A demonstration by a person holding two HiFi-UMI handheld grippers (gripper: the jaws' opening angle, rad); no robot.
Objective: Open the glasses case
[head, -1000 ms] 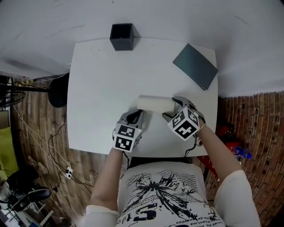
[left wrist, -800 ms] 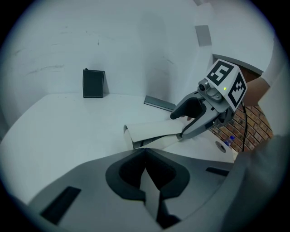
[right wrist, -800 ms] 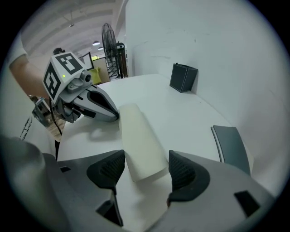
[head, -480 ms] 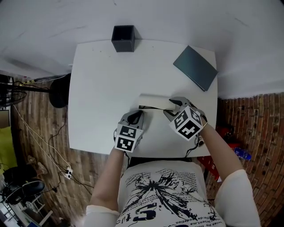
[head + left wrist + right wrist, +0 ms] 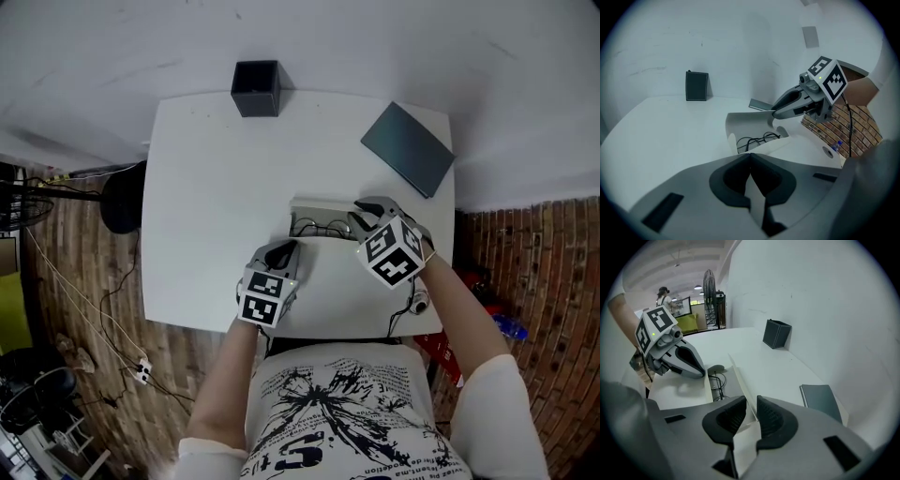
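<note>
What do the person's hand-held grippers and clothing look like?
The left hand-held gripper and right hand-held gripper are grey, with dark pads and a black-and-white marker cube each. Sleeves: short, white. The right one's jaws have just been closing on the glasses case lid.

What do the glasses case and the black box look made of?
Glasses case: thin, stiff white panels, matte, likely covered board; the raised lid is flat and unbent. Black box: matte, straight walls, plastic or covered board; cannot tell which.
</note>
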